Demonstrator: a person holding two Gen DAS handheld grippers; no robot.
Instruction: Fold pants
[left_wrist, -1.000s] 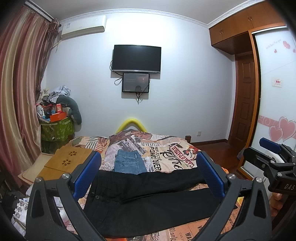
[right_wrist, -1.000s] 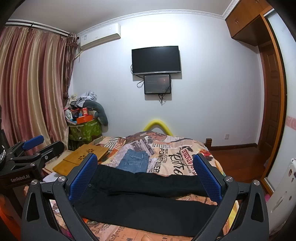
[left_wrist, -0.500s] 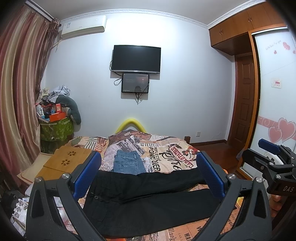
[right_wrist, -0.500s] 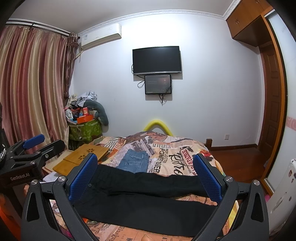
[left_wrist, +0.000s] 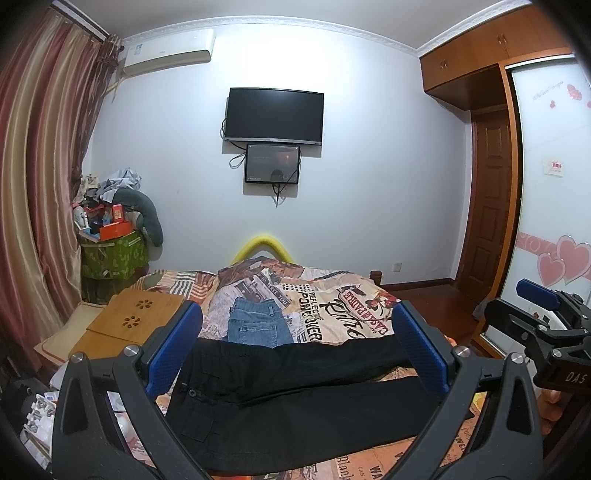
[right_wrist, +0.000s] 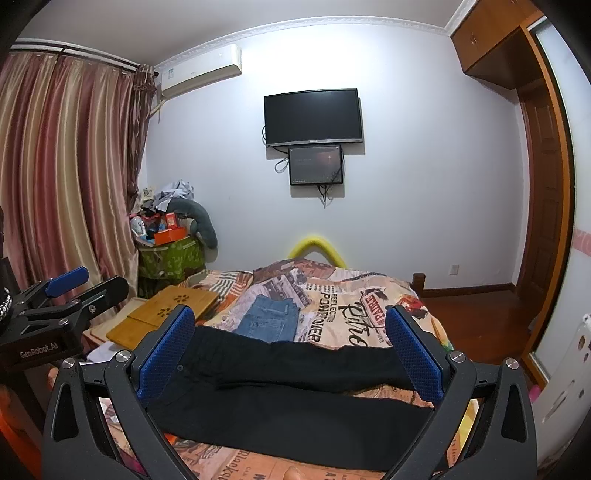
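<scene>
Reading "GenRobot.AI", the left claw (right_wrist: 66, 291) and right claw (right_wrist: 290, 354) gape apart above black pants (right_wrist: 295, 402).

A home bedroom: quilted bed (left_wrist: 332, 306), wall-mounted TV (left_wrist: 275, 115), curtains (right_wrist: 70, 166), built-in wardrobe (left_wrist: 491, 55).

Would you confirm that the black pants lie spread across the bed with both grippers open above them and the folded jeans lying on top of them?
Not quite: the jeans lie on the bed beyond the black pants, not on top of them, as the left wrist view shows. The left gripper and right gripper are indeed open above the spread pants.
</scene>
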